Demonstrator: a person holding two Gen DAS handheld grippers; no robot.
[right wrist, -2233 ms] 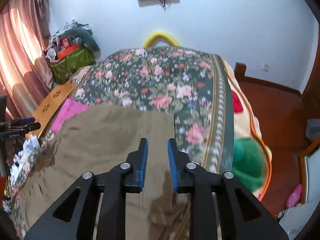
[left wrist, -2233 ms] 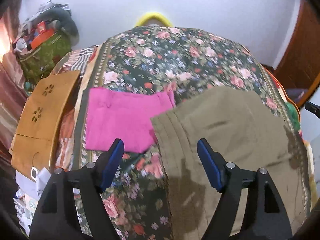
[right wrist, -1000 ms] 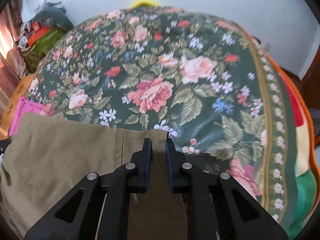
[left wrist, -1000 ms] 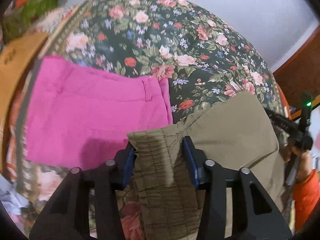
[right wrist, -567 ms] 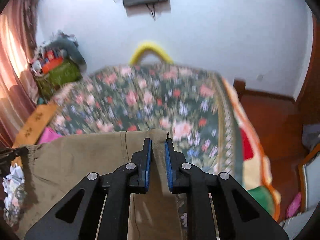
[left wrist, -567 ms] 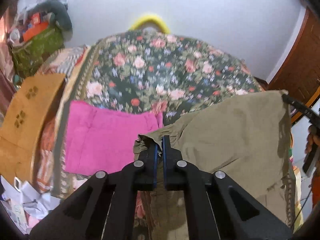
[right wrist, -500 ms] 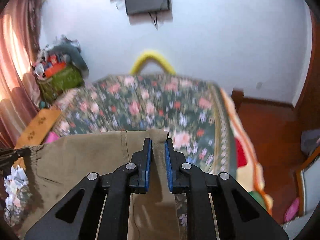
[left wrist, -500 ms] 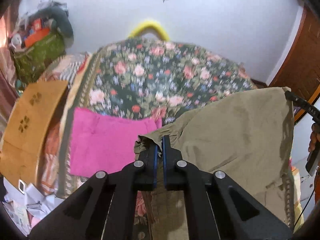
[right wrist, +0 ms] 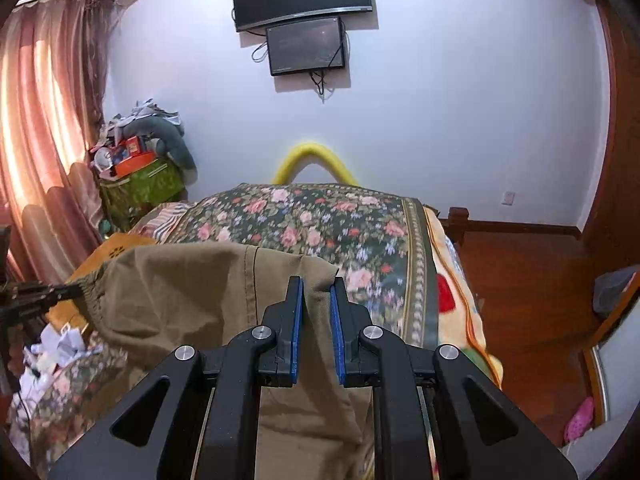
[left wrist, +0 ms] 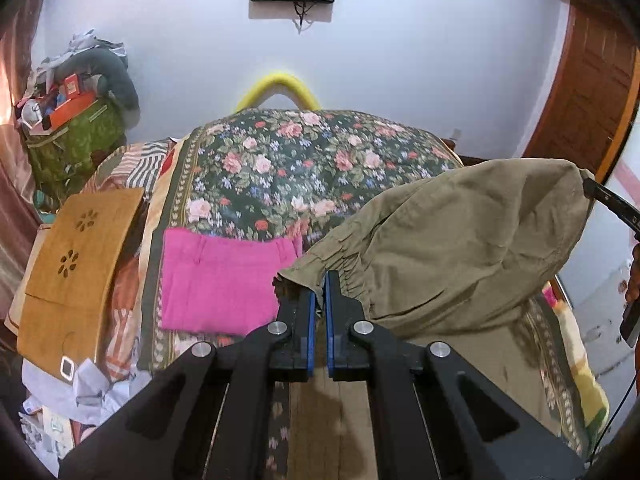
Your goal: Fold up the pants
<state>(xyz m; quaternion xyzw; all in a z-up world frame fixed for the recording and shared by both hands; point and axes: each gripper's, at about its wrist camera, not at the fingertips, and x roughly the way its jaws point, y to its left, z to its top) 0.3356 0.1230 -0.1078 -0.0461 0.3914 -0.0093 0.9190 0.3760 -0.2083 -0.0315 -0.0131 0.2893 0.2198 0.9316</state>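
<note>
While the olive pants (left wrist: 460, 248) hang above the floral bed (left wrist: 304, 168), the left hand-held gripper (left wrist: 319, 292) and right hand-held gripper (right wrist: 317, 300) each pinch 1 corner.

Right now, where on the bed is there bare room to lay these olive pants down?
Free: the floral bedspread beyond the pink pants, up to the yellow headboard arch. Crowded: the wooden board and paper clutter off its left edge.

No text, label or number is legible anywhere.
</note>
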